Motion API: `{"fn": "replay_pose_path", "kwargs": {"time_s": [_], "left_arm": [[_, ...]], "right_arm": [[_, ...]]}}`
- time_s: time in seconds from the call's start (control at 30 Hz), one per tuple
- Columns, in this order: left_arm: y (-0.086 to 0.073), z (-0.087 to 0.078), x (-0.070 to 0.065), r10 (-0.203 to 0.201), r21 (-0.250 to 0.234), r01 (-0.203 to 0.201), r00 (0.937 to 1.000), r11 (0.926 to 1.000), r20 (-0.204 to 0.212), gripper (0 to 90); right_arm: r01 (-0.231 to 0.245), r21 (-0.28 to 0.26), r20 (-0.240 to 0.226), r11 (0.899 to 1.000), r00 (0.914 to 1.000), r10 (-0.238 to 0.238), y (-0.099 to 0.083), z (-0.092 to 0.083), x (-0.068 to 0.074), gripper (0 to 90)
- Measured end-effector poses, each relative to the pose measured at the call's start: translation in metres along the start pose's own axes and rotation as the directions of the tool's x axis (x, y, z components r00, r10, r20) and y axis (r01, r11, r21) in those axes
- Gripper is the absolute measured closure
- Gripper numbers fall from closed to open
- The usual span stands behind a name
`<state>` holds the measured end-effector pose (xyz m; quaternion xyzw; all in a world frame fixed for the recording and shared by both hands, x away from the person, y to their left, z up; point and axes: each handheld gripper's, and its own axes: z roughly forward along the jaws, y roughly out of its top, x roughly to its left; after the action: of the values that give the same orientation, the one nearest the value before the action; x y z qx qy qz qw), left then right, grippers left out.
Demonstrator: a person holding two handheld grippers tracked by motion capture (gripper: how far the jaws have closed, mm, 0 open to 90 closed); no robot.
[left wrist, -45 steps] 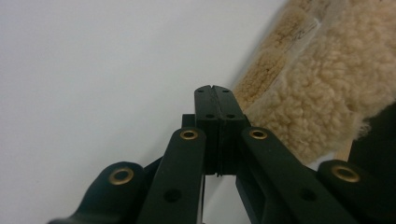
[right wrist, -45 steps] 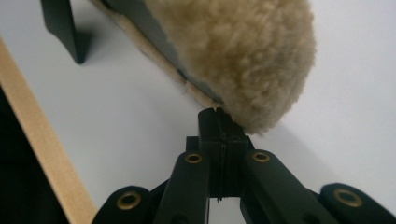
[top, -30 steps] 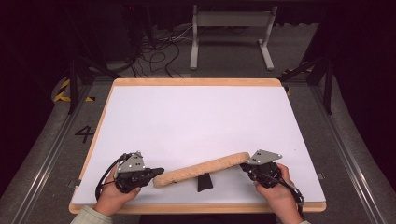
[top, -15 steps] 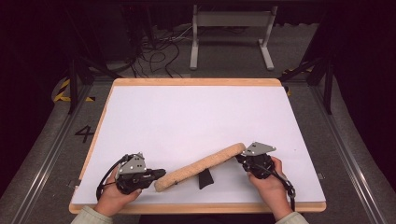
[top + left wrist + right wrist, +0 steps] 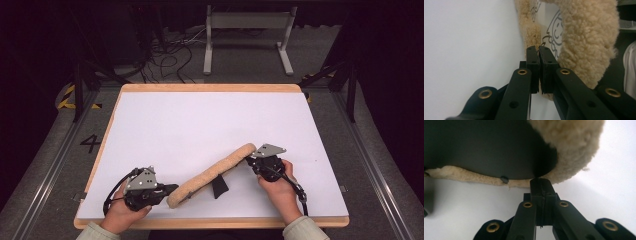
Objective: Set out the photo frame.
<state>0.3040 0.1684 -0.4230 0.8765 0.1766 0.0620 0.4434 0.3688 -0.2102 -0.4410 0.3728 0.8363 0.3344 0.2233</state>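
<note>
Fleece, tan and curly, covers the long pad point(image 5: 212, 172) that I hold stretched between my two claws above the near half of the white table point(image 5: 200, 125). From above, it runs on a slant from my left claw point(image 5: 167, 190) up to my right claw point(image 5: 248, 161), with a black strap point(image 5: 219, 186) hanging beneath its middle. Along my left claw point(image 5: 538, 47), the jaws are pinched on the pad's thin printed edge point(image 5: 554, 32), thick fleece just to the right. Along my right claw point(image 5: 540, 180), the jaws are pressed together on the pad's edge, its dark underside point(image 5: 486, 147) above.
</note>
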Motion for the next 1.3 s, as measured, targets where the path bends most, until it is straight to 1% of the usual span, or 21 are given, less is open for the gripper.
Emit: {"fn": "replay_pose_path", "kwargs": {"time_s": [0.1,0.23,0.33,0.4,0.5,0.57,0.67,0.7,0.73,0.8,0.83,0.87,0.9,0.93,1.0,1.07,1.1,1.13,1.2,1.23,1.3], "left_arm": [[0.001,0.003,-0.004,0.018,0.006,-0.018,0.9998,0.9998,0.005,86.8],[0.001,0.003,-0.005,0.015,0.007,-0.015,0.9998,0.9999,0.016,86.5],[0.002,0.004,-0.005,0.02,0.007,-0.02,0.9996,0.9998,0.021,86.4],[0.001,0.005,-0.006,0.016,0.011,-0.017,0.9995,0.9998,0.026,86.4],[0.001,0.005,-0.006,0.027,0.011,-0.027,0.9993,0.9996,0.025,86.3],[0.001,0.004,-0.006,0.028,0.011,-0.028,0.9993,0.9995,0.025,86.0],[0.0,0.001,-0.005,0.019,0.005,-0.019,0.9996,0.9998,0.02,85.7],[0.0,-0.001,-0.004,0.012,-0.001,-0.012,0.9998,0.9999,0.018,85.8],[-0.001,-0.005,-0.003,0.01,-0.011,-0.01,0.9998,0.9999,0.018,86.1],[-0.003,-0.013,-0.002,0.002,-0.033,-0.001,0.9994,0.9995,0.036,87.4],[-0.003,-0.017,-0.002,0.009,-0.04,-0.008,0.999,0.9992,0.044,88.9],[-0.004,-0.021,-0.003,0.018,-0.046,-0.016,0.9985,0.9988,0.052,88.9],[-0.004,-0.024,-0.004,0.026,-0.048,-0.023,0.9976,0.9986,0.065,89.8],[-0.004,-0.027,-0.006,0.041,-0.054,-0.037,0.9957,0.9979,0.083,89.9],[-0.004,-0.032,-0.008,0.06,-0.066,-0.052,0.9915,0.9964,0.115,89.9],[-0.005,-0.036,-0.008,0.083,-0.087,-0.07,0.9852,0.9937,0.15,90.0],[-0.005,-0.036,-0.008,0.083,-0.087,-0.07,0.9852,0.9937,0.15,90.0],[-0.006,-0.038,-0.008,0.091,-0.098,-0.074,0.9792,0.9925,0.181,90.0],[-0.005,-0.039,-0.011,0.121,-0.097,-0.101,0.9666,0.9902,0.226,90.0],[-0.005,-0.038,-0.013,0.13,-0.092,-0.111,0.963,0.9896,0.236,90.0],[-0.003,-0.033,-0.015,0.14,-0.067,-0.128,0.9602,0.9896,0.241,90.0]], "right_arm": [[-0.004,-0.003,-0.001,1.0,1.0,0.004,0.001,0.002,-0.001,90.0],[-0.007,-0.011,0.004,1.0,1.0,0.007,0.005,0.006,-0.003,90.0],[-0.01,-0.017,0.005,1.0,0.9999,0.01,0.01,0.011,-0.005,90.0],[-0.003,-0.026,0.005,1.0,1.0,0.003,0.013,0.015,-0.005,90.0],[0.017,-0.041,0.016,0.999,0.9997,-0.016,0.015,0.021,-0.003,89.6],[0.015,-0.042,0.015,0.999,0.9998,-0.014,0.015,0.021,-0.003,89.2],[0.013,-0.048,0.005,0.999,0.9999,-0.013,0.013,0.018,-0.004,88.8],[0.019,-0.048,0.007,0.999,0.9998,-0.018,0.012,0.016,-0.005,88.8],[0.014,-0.049,0.003,0.999,0.9999,-0.014,0.01,0.013,-0.005,88.8],[0.013,-0.057,0.003,0.998,0.9999,-0.013,0.007,0.006,-0.006,88.6],[0.005,-0.06,0.002,0.998,1.0,-0.005,0.004,0.0,-0.008,88.5],[0.005,-0.06,0.002,0.998,1.0,-0.005,0.004,0.0,-0.008,88.5],[-0.005,-0.064,-0.003,0.998,1.0,0.005,0.002,-0.005,-0.01,88.5],[-0.009,-0.066,-0.006,0.998,0.9999,0.009,0.001,-0.007,-0.011,88.5],[-0.001,-0.07,-0.015,0.998,0.9999,0.0,-0.001,-0.01,-0.011,88.5],[0.007,-0.076,-0.018,0.997,0.9998,-0.008,-0.003,-0.013,-0.01,88.5],[0.007,-0.076,-0.018,0.997,0.9998,-0.008,-0.003,-0.013,-0.01,88.5],[0.008,-0.079,-0.019,0.997,0.9998,-0.01,-0.003,-0.014,-0.01,88.5],[0.01,-0.083,-0.024,0.996,0.9996,-0.012,-0.002,-0.015,-0.009,88.2],[0.009,-0.083,-0.03,0.996,0.9995,-0.012,-0.002,-0.015,-0.008,88.1],[0.016,-0.082,-0.033,0.997,0.9993,-0.018,-0.002,-0.014,-0.007,88.0]]}}
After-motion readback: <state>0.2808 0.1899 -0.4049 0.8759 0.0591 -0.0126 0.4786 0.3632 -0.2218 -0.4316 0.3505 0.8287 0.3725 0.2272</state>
